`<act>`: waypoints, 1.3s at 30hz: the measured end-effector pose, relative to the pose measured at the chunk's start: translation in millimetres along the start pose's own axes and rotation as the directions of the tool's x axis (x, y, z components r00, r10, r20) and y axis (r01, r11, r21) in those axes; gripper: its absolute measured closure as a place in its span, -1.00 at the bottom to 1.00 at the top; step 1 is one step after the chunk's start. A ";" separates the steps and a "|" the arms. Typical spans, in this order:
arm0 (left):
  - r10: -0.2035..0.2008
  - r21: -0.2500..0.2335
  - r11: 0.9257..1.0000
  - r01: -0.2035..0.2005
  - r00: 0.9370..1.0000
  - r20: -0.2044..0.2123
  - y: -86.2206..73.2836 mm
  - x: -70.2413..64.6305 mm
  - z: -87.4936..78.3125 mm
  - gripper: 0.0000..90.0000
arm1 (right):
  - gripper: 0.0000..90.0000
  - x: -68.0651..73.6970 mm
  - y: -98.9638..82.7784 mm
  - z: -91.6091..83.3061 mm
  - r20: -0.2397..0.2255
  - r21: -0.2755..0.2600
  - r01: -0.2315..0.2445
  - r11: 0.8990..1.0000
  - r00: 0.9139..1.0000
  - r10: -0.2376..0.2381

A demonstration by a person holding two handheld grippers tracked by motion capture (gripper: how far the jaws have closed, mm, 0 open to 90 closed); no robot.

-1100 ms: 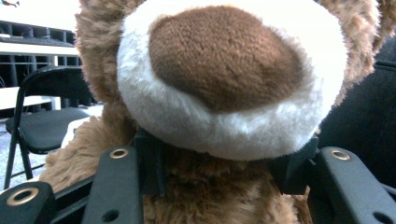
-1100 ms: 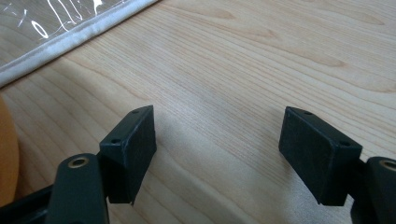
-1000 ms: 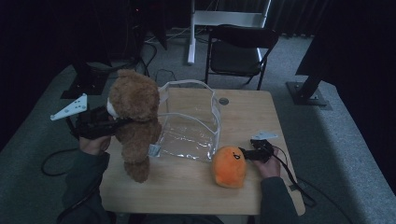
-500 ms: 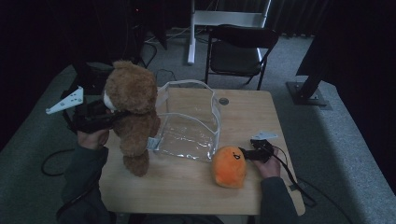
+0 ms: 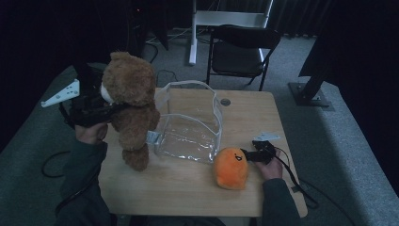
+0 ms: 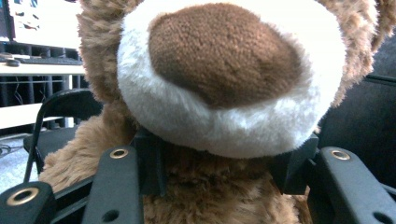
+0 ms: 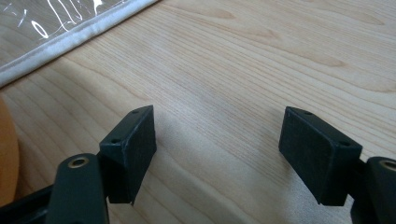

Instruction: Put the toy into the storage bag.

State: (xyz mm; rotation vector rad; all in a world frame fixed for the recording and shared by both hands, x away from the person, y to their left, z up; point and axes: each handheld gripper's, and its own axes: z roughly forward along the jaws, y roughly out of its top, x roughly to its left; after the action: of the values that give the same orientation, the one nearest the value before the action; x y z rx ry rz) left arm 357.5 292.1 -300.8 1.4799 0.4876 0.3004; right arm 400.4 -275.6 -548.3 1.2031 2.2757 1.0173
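- Over the last second you raised the brown teddy bear [image 5: 131, 108] higher and drew it a little toward your left; its feet had cleared the bench [image 5: 188, 183] and hung just above the near-left part of it.
- Your left hand-held gripper [image 5: 110, 107] was clamped on the bear at the neck, just under the muzzle; in the left gripper view the two black jaws pressed into the fur on either side of the bear [image 6: 224, 93].
- That lift looked like the carry toward the clear plastic bag [image 5: 188, 127], which stood open just to the right of the bear; the bear was not yet over its mouth.
- Your right hand-held gripper [image 5: 248, 154] had not moved: it rested low on the bench, jaws spread wide with bare wood between them, holding nothing, right beside the orange plush toy [image 5: 230, 167].
- The bear was shaggy plush, with a white muzzle and a smooth, darker brown nose.
- The bag was glossy, crinkled see-through film, with white fabric binding and a looped handle.
- The orange toy was a rounded, soft lump with a small dark mark on top.
- The bench top was pale wood with a fine, straight grain [image 7: 261, 60].
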 end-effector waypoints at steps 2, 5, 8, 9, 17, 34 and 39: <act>-0.001 -0.002 1.000 0.001 1.000 -0.003 2.0 0.5 0.5 0.07 | -0.41 0.0 0.0 0.0 0.000 0.000 0.000 1.000 1.000 0.000; 0.003 -0.004 1.000 -0.003 1.000 -0.005 5.3 1.7 1.3 0.07 | -0.41 0.0 0.0 0.0 0.000 0.000 0.000 1.000 1.000 0.000; 0.005 -0.006 1.000 -0.005 1.000 -0.008 8.6 3.1 2.1 0.07 | -0.41 0.0 0.0 0.0 0.000 0.000 0.000 1.000 1.000 0.000; 0.006 -0.006 1.000 -0.006 1.000 -0.007 9.3 3.6 2.2 0.07 | -0.41 0.0 0.0 0.0 0.000 0.000 0.000 1.000 1.000 0.000; 0.007 -0.013 1.000 -0.007 1.000 -0.009 17.2 7.4 6.5 0.07 | -0.41 0.0 0.0 0.0 0.000 0.000 0.000 1.000 1.000 0.000; 0.016 0.019 1.000 -0.015 0.999 -0.031 31.8 19.2 18.3 0.07 | -0.41 0.0 0.0 0.0 0.000 0.000 0.000 1.000 1.000 0.000; 0.015 0.027 1.000 -0.014 0.999 -0.039 35.1 22.9 22.7 0.07 | -0.41 0.0 0.0 0.0 0.000 0.000 0.000 1.000 1.000 0.000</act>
State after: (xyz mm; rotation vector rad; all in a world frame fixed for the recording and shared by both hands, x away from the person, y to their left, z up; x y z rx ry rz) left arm 392.0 286.1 -268.5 1.5068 0.5141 0.3355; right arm 400.4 -275.6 -548.3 1.2032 2.2758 1.0173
